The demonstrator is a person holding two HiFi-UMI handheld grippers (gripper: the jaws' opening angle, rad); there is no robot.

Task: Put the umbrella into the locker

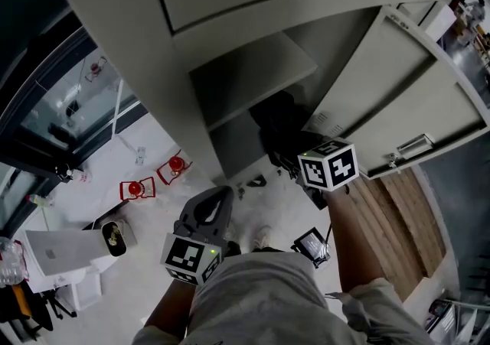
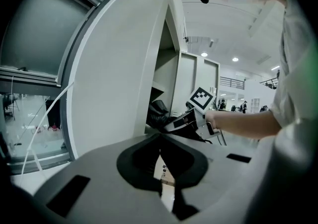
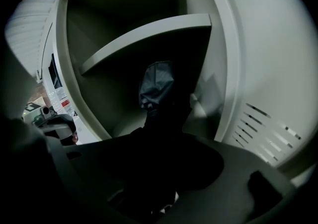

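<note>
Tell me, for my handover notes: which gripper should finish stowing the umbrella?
Right: the right gripper holds the umbrella at the open locker, under its shelf; the left gripper hangs back empty.

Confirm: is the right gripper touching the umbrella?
Touching: the right gripper view shows the right gripper clamped around the black umbrella, which extends into the locker.

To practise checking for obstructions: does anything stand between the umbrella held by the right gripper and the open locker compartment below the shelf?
Nothing visible does. The door stands swung aside, the shelf sits above the path, and the umbrella in the right gripper reaches into the lower compartment.
</note>
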